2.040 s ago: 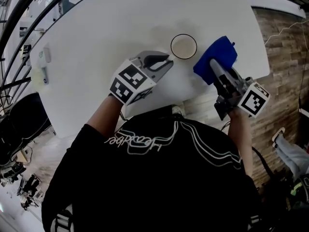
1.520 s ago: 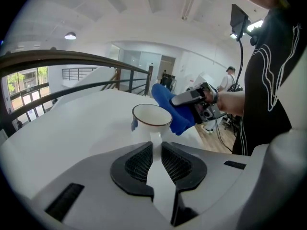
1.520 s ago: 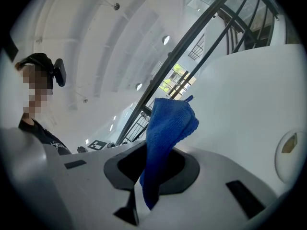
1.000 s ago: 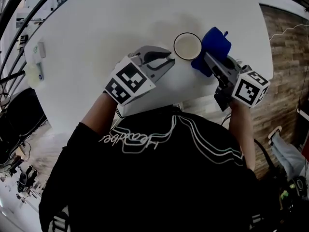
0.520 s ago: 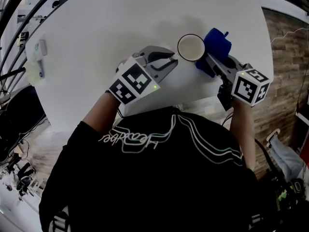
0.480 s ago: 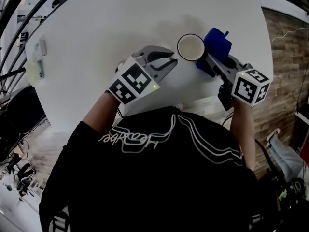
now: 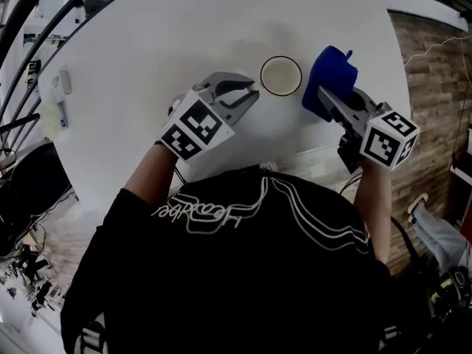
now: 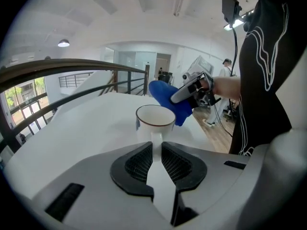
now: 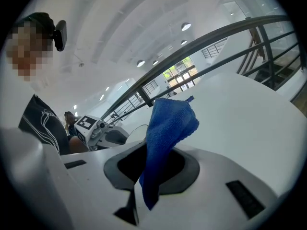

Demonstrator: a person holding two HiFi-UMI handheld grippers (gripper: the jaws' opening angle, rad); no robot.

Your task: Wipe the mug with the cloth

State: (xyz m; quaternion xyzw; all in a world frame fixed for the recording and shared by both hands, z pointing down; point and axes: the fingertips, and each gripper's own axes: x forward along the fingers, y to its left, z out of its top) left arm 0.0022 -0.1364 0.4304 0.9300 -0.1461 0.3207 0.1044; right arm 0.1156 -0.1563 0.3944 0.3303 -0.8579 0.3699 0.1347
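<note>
A white mug (image 7: 281, 75) with a dark rim stands upright on the white table (image 7: 147, 43). My left gripper (image 7: 252, 93) reaches it from the left and is shut on its handle (image 8: 156, 139), which runs between the pads. A blue cloth (image 7: 332, 74) hangs bunched just right of the mug, pinched in my right gripper (image 7: 323, 96). In the left gripper view the cloth (image 8: 168, 101) shows behind the mug (image 8: 154, 120). In the right gripper view the cloth (image 9: 167, 125) stands up from the shut right gripper (image 9: 154, 158) and hides most of the mug.
Two small pale objects (image 7: 65, 80) (image 7: 52, 114) lie near the table's left edge. The table's rounded front edge (image 7: 317, 153) runs close to the person's body. Wood flooring (image 7: 435, 109) lies to the right, dark railings (image 7: 22, 21) to the left.
The cloth was pressed against the mug's right side; it now sits slightly off to the right. The left gripper keeps its hold on the handle.
</note>
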